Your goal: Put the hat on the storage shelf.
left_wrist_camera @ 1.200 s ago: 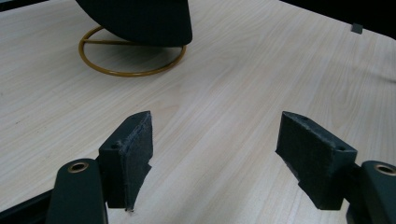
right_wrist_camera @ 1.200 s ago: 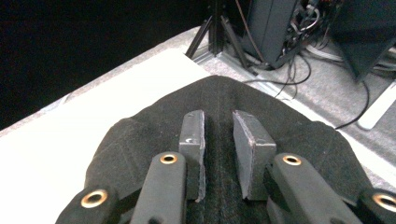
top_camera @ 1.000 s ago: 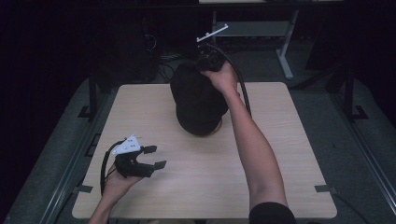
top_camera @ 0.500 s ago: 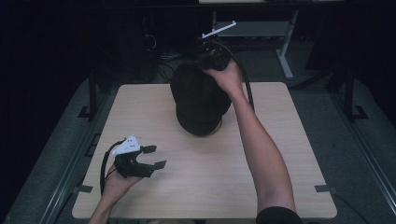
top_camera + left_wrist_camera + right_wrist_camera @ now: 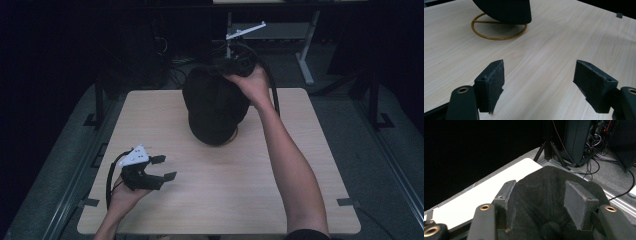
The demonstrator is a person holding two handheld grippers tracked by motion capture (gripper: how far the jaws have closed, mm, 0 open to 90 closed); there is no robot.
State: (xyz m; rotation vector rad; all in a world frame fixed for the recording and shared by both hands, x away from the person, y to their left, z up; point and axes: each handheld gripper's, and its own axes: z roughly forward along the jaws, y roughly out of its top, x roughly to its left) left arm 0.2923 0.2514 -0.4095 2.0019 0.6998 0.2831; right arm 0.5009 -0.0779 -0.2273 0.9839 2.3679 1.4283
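Since the earlier frame, the right gripper [image 5: 231, 64] had lifted slightly above the black hat [image 5: 215, 107], its jaws just opening, nothing pinched between them. Left gripper [image 5: 162, 167] rested released on the table [image 5: 310, 150].

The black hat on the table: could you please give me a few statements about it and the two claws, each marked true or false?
1. The black hat sits on a wire stand with a gold ring base. True.
2. The left claw grips the hat's brim. False: it stands open near the table's front left, away from the hat.
3. The right claw is over the top of the hat. True; its jaws have just been opening, with the crown between them.
4. The hat lies flat on the floor. False: it stands on the table.
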